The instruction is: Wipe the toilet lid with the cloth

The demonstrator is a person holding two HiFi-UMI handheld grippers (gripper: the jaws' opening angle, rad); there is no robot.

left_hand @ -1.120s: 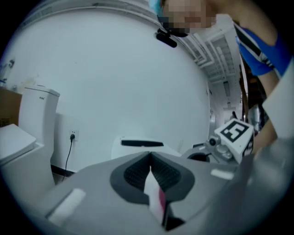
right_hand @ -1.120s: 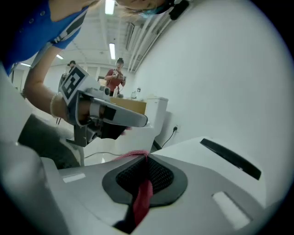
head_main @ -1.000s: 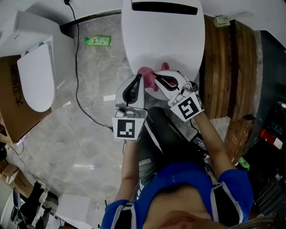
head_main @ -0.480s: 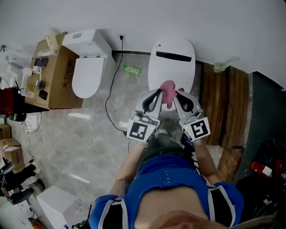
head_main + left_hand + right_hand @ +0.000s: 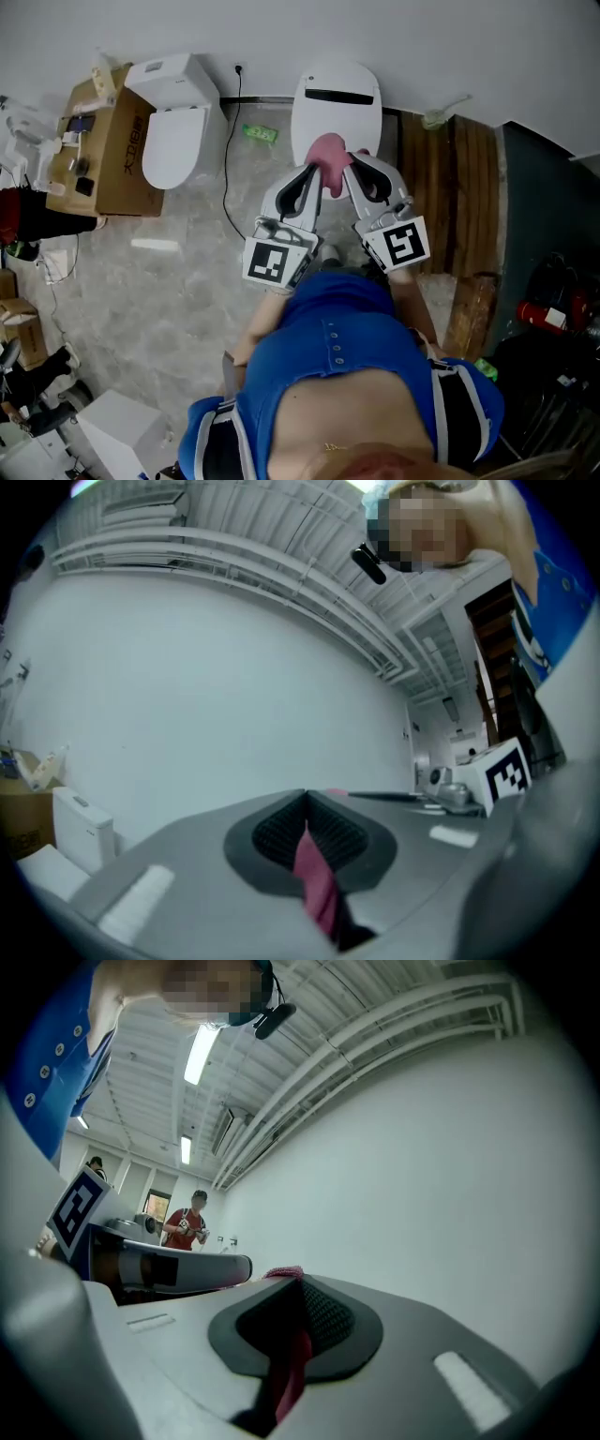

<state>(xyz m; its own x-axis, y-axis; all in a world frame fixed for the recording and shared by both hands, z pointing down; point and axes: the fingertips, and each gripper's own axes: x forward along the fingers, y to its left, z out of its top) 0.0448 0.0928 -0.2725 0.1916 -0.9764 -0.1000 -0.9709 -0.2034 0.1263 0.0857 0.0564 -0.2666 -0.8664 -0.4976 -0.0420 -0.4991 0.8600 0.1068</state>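
Note:
A pink cloth (image 5: 327,152) hangs bunched between my two grippers, held up in the air above the white toilet lid (image 5: 336,112). My left gripper (image 5: 310,175) is shut on one side of it, and pink fabric (image 5: 315,881) shows pinched between its jaws. My right gripper (image 5: 345,172) is shut on the other side, with a strip of the cloth (image 5: 290,1368) between its jaws. Both gripper views point up at a white wall and ceiling, so the toilet does not show there.
A second white toilet (image 5: 175,122) stands to the left beside a cardboard box (image 5: 101,141). A green bottle (image 5: 260,133) and a black cable (image 5: 228,187) lie on the marble floor. A wooden panel (image 5: 447,187) runs along the right. A person (image 5: 190,1221) stands far off.
The cloth has been lifted off the lid and raised with both grippers. The head view has pulled back and up, so the toilet looks smaller and farther away.

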